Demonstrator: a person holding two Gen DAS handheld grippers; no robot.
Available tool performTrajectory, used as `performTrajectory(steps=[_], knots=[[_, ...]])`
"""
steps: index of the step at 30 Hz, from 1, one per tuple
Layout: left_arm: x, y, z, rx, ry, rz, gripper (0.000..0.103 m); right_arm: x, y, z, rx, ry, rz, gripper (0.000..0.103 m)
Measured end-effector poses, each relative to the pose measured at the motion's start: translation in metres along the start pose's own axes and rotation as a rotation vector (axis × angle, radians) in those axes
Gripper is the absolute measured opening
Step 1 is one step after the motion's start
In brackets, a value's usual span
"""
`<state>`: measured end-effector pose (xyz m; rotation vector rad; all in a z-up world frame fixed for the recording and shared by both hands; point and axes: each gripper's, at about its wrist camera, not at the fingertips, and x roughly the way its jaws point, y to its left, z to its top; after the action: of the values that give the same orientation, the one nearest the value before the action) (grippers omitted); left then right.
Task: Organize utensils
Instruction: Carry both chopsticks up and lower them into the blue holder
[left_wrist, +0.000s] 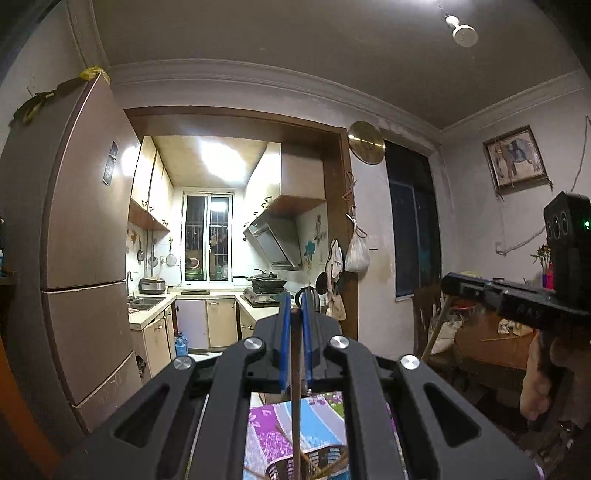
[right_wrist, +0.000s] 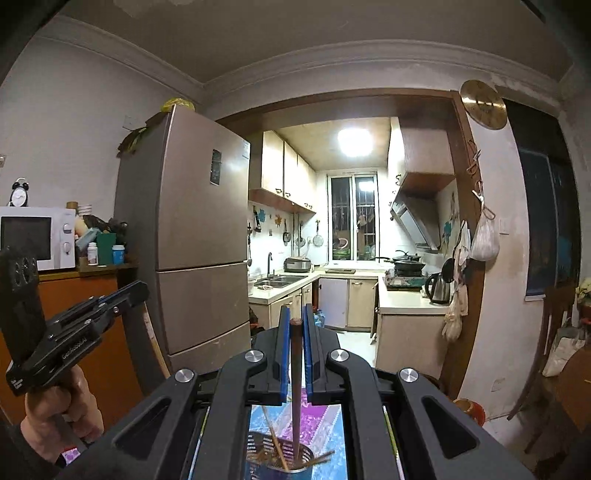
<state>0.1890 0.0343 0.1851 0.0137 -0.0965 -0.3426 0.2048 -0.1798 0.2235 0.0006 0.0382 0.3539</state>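
My left gripper (left_wrist: 294, 314) is shut on a thin dark chopstick (left_wrist: 294, 387) that hangs down between the blue pads. Below it lie more chopsticks and part of a slotted holder (left_wrist: 325, 459) on a colourful cloth (left_wrist: 321, 417). My right gripper (right_wrist: 295, 317) is shut on a brown chopstick (right_wrist: 295, 387) held upright, its lower end inside a round slotted utensil holder (right_wrist: 284, 461) with several other chopsticks. The right gripper also shows in the left wrist view (left_wrist: 517, 299) at the right. The left gripper also shows in the right wrist view (right_wrist: 92, 314) at the left.
A tall brown fridge (right_wrist: 199, 236) stands to the left of the kitchen doorway. A microwave (right_wrist: 37, 236) sits on an orange cabinet (right_wrist: 85, 332) at far left. A wooden table (left_wrist: 491, 339) and a chair (left_wrist: 428, 321) are at the right. A kettle (right_wrist: 437, 288) stands on the counter.
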Motion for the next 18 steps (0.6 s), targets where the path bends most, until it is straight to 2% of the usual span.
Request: performTrajectory(steps=[8,18], knots=[[0.048,-0.004,-0.032,0.000,0.058,0.012,0.005,0.066,-0.013,-0.029,0.025,0.091,0.020,0.008],[0.086,0.016,-0.073,-0.043,0.141,0.049,0.005,0.105,-0.021,-0.066,0.052,0.170,0.035,0.008]])
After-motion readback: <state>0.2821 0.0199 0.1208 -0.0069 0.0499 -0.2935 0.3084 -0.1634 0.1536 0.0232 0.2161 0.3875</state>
